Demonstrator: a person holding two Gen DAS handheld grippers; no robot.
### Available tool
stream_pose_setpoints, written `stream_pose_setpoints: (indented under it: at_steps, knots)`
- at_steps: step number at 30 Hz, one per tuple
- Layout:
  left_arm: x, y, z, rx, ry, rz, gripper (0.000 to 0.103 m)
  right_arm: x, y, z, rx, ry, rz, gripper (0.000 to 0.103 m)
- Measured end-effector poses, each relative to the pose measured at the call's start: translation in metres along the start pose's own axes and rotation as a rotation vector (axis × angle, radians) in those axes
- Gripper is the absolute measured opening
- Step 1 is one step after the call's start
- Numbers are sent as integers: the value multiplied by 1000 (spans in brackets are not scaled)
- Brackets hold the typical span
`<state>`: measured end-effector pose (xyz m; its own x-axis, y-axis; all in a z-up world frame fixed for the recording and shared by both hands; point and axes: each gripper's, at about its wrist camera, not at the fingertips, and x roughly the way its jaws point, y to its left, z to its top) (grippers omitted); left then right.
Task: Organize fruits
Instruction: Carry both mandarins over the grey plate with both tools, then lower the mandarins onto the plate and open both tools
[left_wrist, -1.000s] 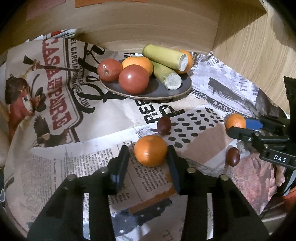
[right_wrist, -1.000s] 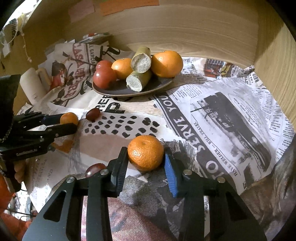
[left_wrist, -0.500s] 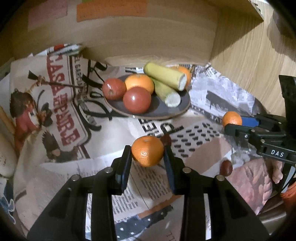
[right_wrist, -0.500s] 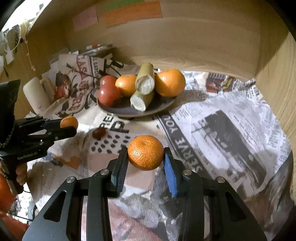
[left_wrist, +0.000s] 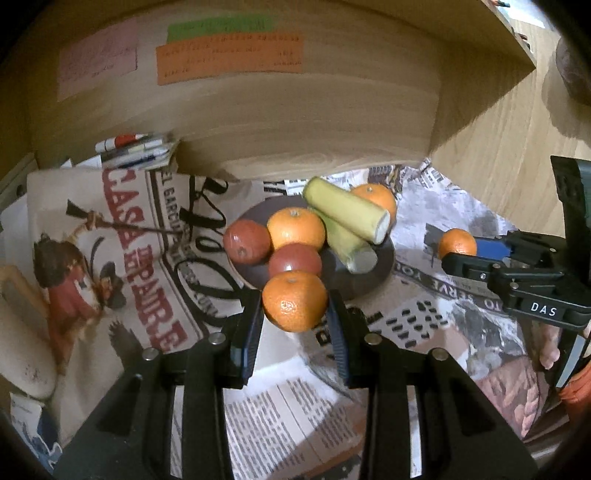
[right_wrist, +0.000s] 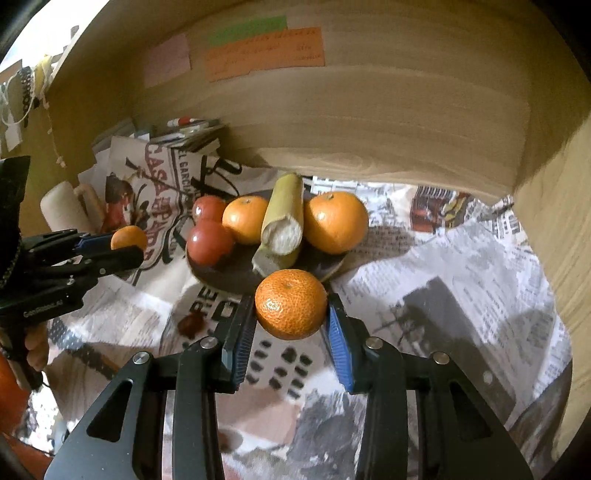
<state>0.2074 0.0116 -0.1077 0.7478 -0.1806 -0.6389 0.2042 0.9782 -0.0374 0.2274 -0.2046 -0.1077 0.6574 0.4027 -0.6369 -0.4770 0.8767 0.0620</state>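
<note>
**Two mandarins carried up to the plate**

Both grippers have lifted off the newspaper since a second ago and now hang just short of the dark plate (left_wrist: 384, 258). In my left-wrist view, the left gripper (left_wrist: 295, 314) sits at lower centre, its jaws narrowed onto a mandarin (left_wrist: 294, 301) pinched between the two pads, with the plate's near rim right behind the fruit. At the right edge of that frame I see the right gripper (left_wrist: 460, 247) from the side, closed on its own mandarin (left_wrist: 457, 243).

From the right-wrist view, that second mandarin (right_wrist: 291, 303) fills the gap between the blue pads at centre, in front of the plate's lower rim. On the plate lie two red fruits (right_wrist: 209, 242), two oranges (right_wrist: 335, 221) and two cut green stalks (right_wrist: 284, 218), piled together. One small dark fruit (right_wrist: 190, 323) rests on the newspaper (right_wrist: 461, 280), left of my right gripper's fingers.
</note>
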Motion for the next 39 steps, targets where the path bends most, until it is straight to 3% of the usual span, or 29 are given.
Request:
stream_pose_setpoints:
  at_steps: [17,31,36,39]
  knots:
    - [56,4,43,12,29,-13,35,55,-25,24,3,81,-20,35]
    - [93,6,50,19,73,-27,35,81,-20,24,-28,129,4,35]
    - [95,4,49,31,84,-26,43,83,-23,24,-16,139,9,36]
    - [94,4,50,28,88,-31,46,84,-24,24,-9,143,-8,43]
